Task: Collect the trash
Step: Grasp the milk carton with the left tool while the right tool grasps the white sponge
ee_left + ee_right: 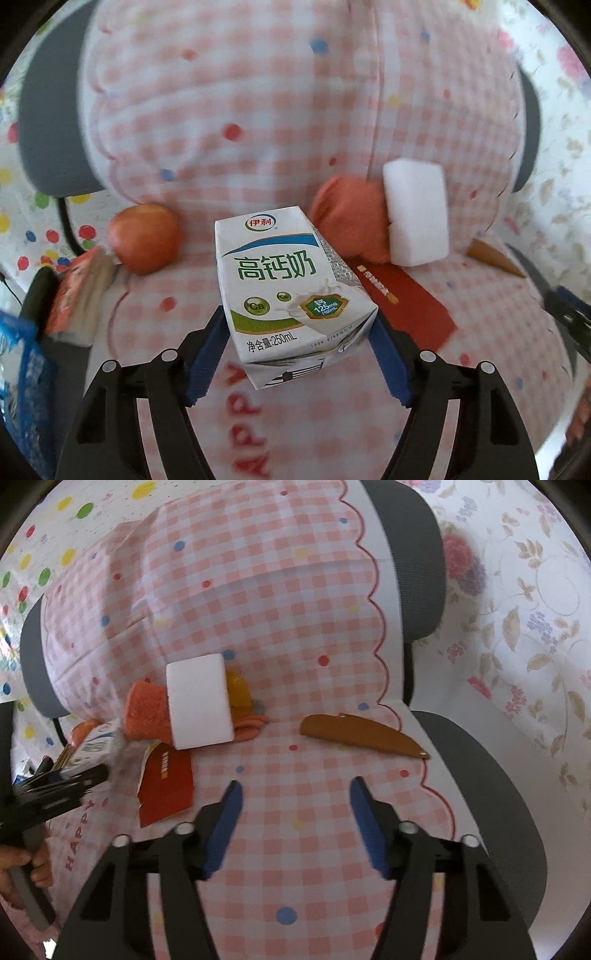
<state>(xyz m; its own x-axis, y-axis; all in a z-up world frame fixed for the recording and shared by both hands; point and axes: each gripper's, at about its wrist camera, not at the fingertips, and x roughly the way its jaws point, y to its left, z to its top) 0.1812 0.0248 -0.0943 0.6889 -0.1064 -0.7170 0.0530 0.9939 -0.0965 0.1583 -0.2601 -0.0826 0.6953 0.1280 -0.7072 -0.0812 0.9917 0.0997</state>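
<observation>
Left gripper (301, 354) had its blue pads clamped on a 250 mL milk carton (286, 284), one pad on each lower side, carton tilted with its printed face toward the camera. It sat over the pink gingham cloth (258, 110) that covered the chair seat; couldn't tell whether the carton's base touched the cloth.

Right gripper (295, 823) hovered over the near part of the seat, jaws apart, nothing between the pads, only bare cloth.

Near left in the left wrist view: a blue wrapper (18, 373) at the frame edge, then an orange-and-white snack packet (79, 291) just beyond it.

Just right of the carton, a flat red packet (406, 306) lay on the cloth with one end torn.

Further back: an apple (146, 238) left of the carton, near the snack packet. Behind and right of the carton, an orange fuzzy cloth (351, 218) bunched up, with a white foam block (417, 212) touching its right side. In the right wrist view a yellow item (239, 690) and some pink slices (251, 723) sat right of the block, partly hidden by it; couldn't identify either.

Far right on the seat: a brown knife sheath (362, 734), lying flat, well apart from the block.

Grey mesh chair back (417, 554) showed beyond the cloth's scalloped edge.
</observation>
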